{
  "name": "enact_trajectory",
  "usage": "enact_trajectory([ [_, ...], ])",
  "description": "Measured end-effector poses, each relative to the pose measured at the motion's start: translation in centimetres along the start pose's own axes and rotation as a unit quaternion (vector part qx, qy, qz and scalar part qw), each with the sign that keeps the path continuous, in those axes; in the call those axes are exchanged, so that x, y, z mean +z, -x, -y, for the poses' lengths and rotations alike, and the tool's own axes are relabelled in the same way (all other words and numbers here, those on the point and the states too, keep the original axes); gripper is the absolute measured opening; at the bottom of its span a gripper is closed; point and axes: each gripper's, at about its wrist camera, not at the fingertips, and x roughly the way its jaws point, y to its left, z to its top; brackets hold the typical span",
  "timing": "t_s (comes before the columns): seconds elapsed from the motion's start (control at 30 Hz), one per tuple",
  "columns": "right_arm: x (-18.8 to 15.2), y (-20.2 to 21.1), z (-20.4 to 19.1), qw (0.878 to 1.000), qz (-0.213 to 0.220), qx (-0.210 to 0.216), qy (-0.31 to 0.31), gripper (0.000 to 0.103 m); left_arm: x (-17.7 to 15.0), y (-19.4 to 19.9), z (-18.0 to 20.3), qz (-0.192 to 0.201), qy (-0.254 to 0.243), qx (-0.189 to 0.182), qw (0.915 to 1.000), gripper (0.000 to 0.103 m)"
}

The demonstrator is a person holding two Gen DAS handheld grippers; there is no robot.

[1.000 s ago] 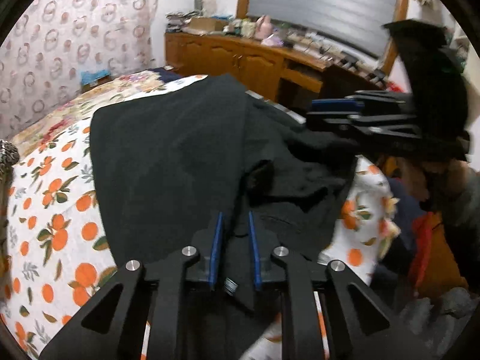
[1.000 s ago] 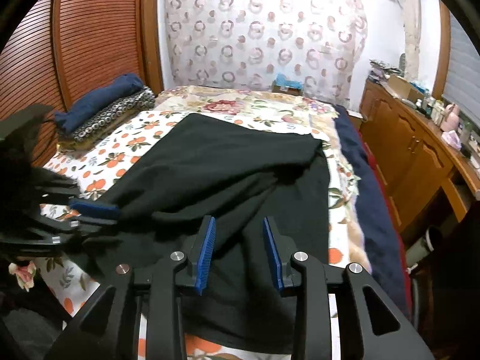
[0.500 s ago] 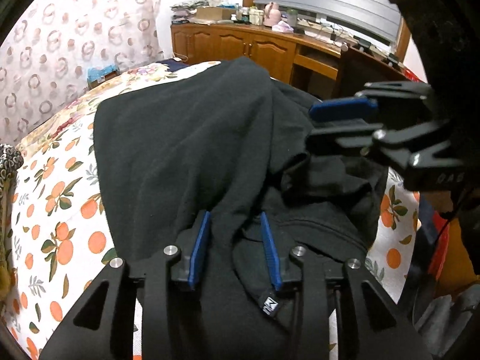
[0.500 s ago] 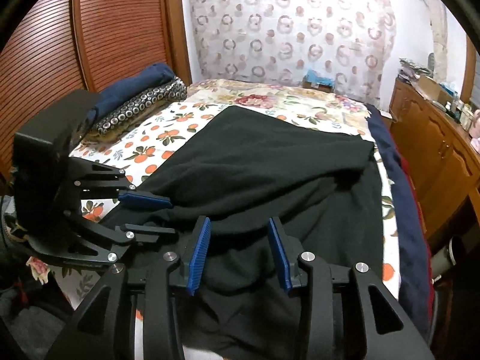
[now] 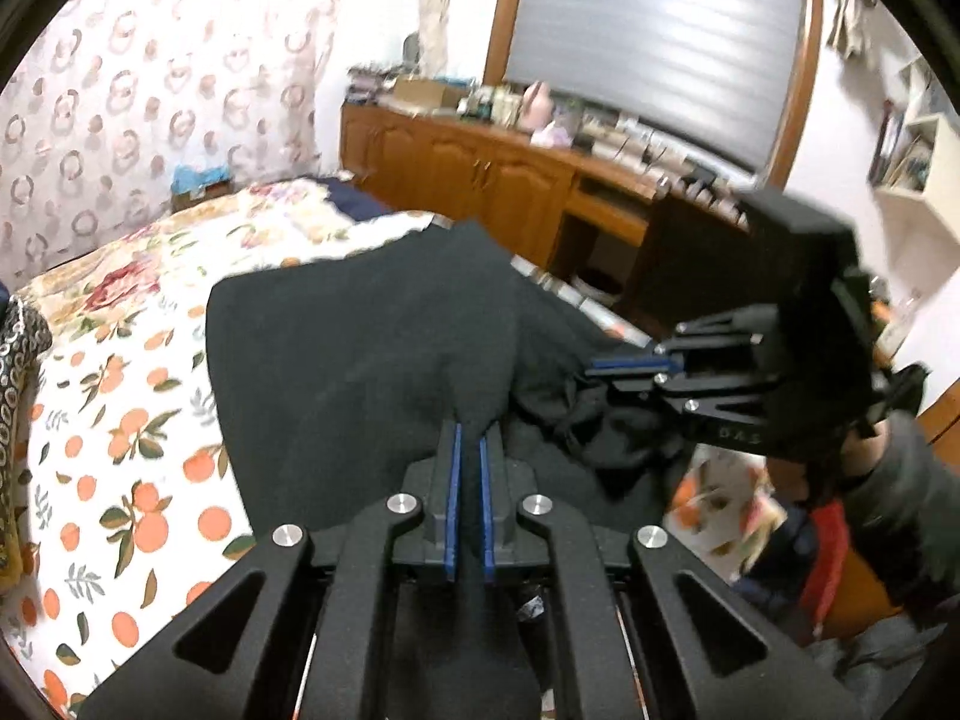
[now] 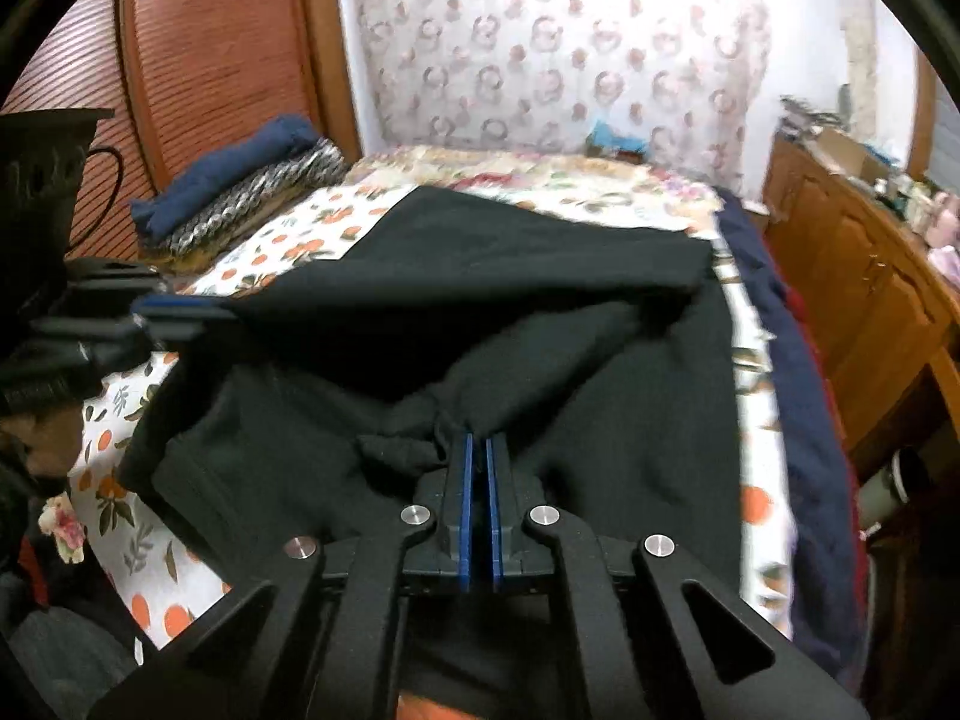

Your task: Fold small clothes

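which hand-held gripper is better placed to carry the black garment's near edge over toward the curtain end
Left, though narrowly. Both are shut on the black garment. The left hand-held gripper pinches a smooth, taut span; the right hand-held gripper pinches a bunched wad beside the bed's edge, so it would probably drag wrinkles.

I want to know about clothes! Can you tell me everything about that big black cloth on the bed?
The black garment looks soft, knitted and thick. It lies rumpled on the orange-print bedsheet, its far part flatter, its near part bunched. The left gripper and the right gripper each pinch a tented fold.
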Motion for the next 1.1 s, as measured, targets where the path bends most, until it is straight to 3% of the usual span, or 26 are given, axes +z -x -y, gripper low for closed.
enact_trajectory([
  [0.23, -1.9, 4.1, 3.7, 0.999, 0.019, -0.042, -0.024, 0.004, 1.0, 1.7, -0.8, 0.018, 0.013, 0.003, 0.9998, 0.005],
  [0.5, -2.4, 4.3, 3.6, 0.995, 0.016, -0.091, -0.035, 0.004, 3.5, 2.2, -0.4, 0.039, 0.059, -0.093, 0.9932, 0.005],
  [0.53, -2.3, 4.2, 3.3, 0.995, 0.016, -0.096, -0.037, 0.011, 3.5, 2.3, -0.5, 0.040, 0.060, -0.085, 0.9938, 0.005],
  [0.57, -2.3, 4.3, 3.1, 0.994, 0.019, -0.101, -0.037, 0.024, 3.4, 2.3, -0.6, 0.039, 0.057, -0.068, 0.9953, 0.005],
  [0.6, -2.2, 4.5, 3.0, 0.994, 0.024, -0.103, -0.038, 0.028, 3.1, 2.3, -1.0, 0.035, 0.051, -0.039, 0.9973, 0.005],
  [0.77, -1.2, 4.8, 1.5, 0.995, 0.055, -0.075, -0.039, 0.029, 0.5, 1.3, -4.5, -0.006, 0.058, 0.058, 0.9966, 0.005],
  [0.9, -0.5, 3.7, -0.3, 0.997, 0.064, -0.029, -0.037, 0.033, -0.9, 0.6, -7.0, -0.027, 0.086, 0.068, 0.9937, 0.006],
  [1.0, 0.1, 1.7, -2.3, 0.998, 0.051, 0.013, -0.031, 0.033, -1.7, 1.0, -7.6, -0.025, 0.082, 0.081, 0.9930, 0.016],
  [1.07, 0.4, 0.1, -3.8, 0.998, 0.038, 0.033, -0.022, 0.033, -2.1, 1.7, -7.9, -0.020, 0.082, 0.085, 0.9927, 0.035],
  [1.1, 0.6, -0.7, -4.4, 0.999, 0.031, 0.040, -0.018, 0.033, -2.2, 2.0, -8.0, -0.019, 0.083, 0.087, 0.9926, 0.039],
])
